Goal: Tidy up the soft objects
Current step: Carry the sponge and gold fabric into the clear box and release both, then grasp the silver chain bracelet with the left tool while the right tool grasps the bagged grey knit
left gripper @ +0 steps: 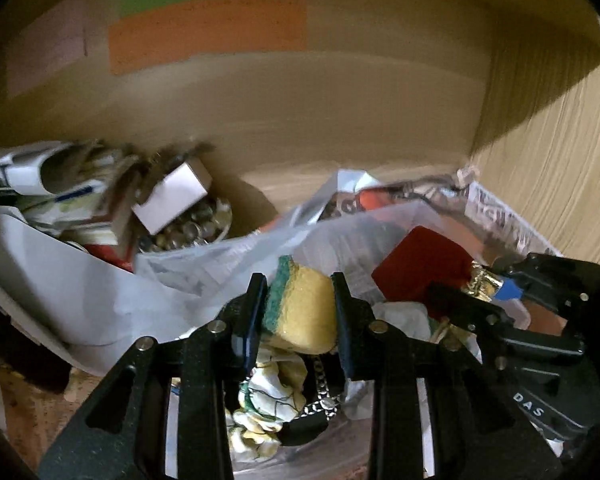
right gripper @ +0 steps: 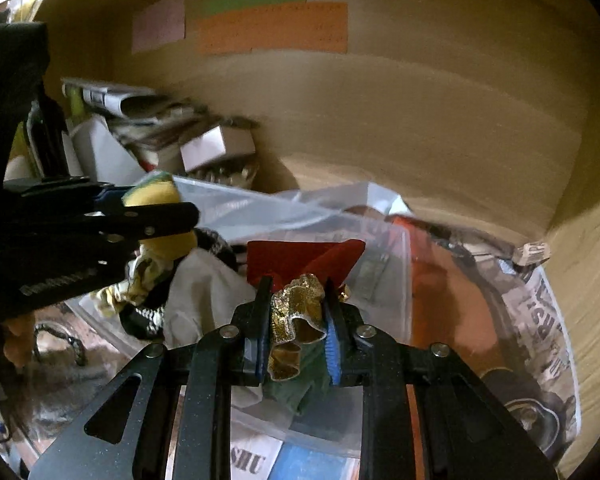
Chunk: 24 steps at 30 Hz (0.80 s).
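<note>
My left gripper (left gripper: 300,284) is shut on a yellow sponge with a green scrub side (left gripper: 300,308), held above a clear plastic bag (left gripper: 228,256). In the right wrist view the left gripper (right gripper: 152,208) shows at the left with the sponge (right gripper: 156,192). My right gripper (right gripper: 298,292) is shut on a crumpled gold glittery fabric piece (right gripper: 296,312) with green cloth (right gripper: 304,388) hanging below. In the left wrist view the right gripper (left gripper: 484,280) holds the gold piece (left gripper: 482,284) beside a red box (left gripper: 420,264). A patterned white-yellow cloth (left gripper: 268,392) lies under the sponge.
A cardboard box wall (left gripper: 300,112) with orange and green labels (left gripper: 208,28) stands behind. A white box (left gripper: 172,200) sits on a dish of metal bits (left gripper: 188,228) at the left, with folded papers (left gripper: 28,180). Newspaper (right gripper: 540,320) lies at the right.
</note>
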Each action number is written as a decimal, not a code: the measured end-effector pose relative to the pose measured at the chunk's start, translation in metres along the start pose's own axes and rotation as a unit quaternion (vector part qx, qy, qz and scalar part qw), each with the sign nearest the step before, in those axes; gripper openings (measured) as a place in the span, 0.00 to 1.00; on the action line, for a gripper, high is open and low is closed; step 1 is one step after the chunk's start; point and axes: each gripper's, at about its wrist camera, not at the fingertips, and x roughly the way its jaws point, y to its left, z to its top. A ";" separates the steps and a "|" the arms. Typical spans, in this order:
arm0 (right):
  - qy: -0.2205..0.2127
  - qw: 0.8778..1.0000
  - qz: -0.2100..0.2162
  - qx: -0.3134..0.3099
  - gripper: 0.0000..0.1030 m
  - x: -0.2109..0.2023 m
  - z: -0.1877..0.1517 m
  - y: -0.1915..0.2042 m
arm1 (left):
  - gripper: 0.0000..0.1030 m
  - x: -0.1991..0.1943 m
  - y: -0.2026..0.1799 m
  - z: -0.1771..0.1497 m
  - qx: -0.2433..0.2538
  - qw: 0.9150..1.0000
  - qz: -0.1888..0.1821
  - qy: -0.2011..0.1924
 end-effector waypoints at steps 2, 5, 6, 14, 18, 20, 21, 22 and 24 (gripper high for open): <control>0.009 1.000 -0.001 -0.002 0.23 0.002 -0.002 0.000 | 0.38 0.006 -0.001 -0.003 0.002 1.000 -0.004 0.016; 0.016 1.000 -0.003 -0.001 0.33 -0.001 -0.005 -0.002 | 0.48 0.006 0.000 -0.006 -0.003 1.000 -0.011 0.029; 0.016 1.000 -0.003 0.000 0.38 -0.002 -0.005 -0.003 | 0.50 0.004 0.001 -0.006 -0.004 0.999 -0.012 0.030; -0.027 1.000 -0.011 0.007 0.63 -0.036 0.000 -0.003 | 0.58 -0.036 0.011 -0.005 -0.018 1.000 -0.018 0.005; -0.066 0.998 -0.008 0.005 0.67 -0.063 0.005 0.005 | 0.60 -0.065 0.015 -0.007 -0.018 1.000 -0.009 -0.022; -0.082 0.997 -0.003 0.002 0.68 -0.074 0.008 0.012 | 0.63 -0.082 0.017 -0.009 -0.017 0.999 0.000 -0.040; -0.088 0.996 -0.001 0.001 0.70 -0.079 0.009 0.016 | 0.65 -0.088 0.018 -0.010 -0.017 0.999 0.003 -0.047; -0.094 0.996 0.005 0.001 0.72 -0.085 0.009 0.020 | 0.67 -0.094 0.020 -0.012 -0.017 0.998 0.007 -0.053; -0.103 0.995 0.015 0.000 0.74 -0.092 0.007 0.028 | 0.69 -0.109 0.025 -0.016 -0.018 0.998 0.014 -0.065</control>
